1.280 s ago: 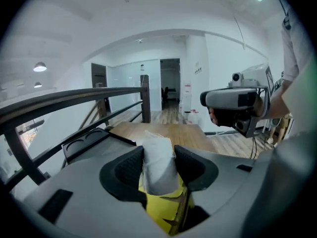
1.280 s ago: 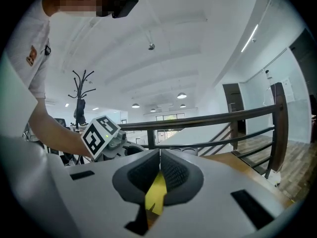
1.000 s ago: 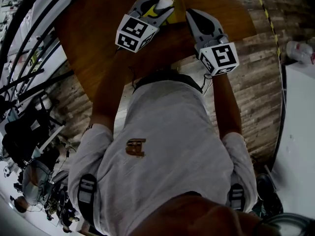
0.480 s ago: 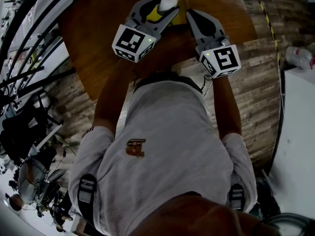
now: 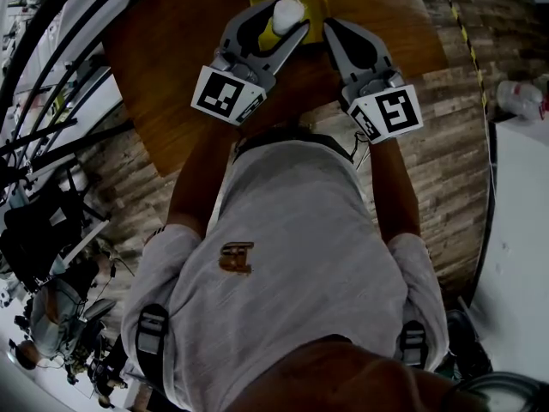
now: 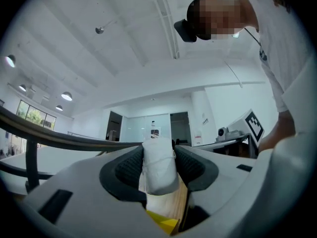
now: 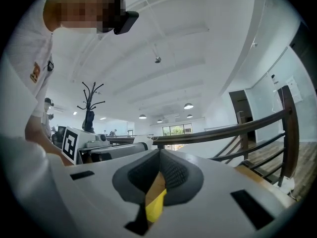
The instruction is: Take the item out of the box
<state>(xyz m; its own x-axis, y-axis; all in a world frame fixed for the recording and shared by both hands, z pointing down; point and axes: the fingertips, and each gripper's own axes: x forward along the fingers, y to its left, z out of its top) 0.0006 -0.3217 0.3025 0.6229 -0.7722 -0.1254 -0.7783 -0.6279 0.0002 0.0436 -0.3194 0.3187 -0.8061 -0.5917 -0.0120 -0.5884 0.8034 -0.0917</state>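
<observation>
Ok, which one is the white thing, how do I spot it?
Find the brown wooden table at the top of the head view, then the yellow box on it. The left hand-held gripper pinches a small bundle over that box; it alone is white and rounded.
</observation>
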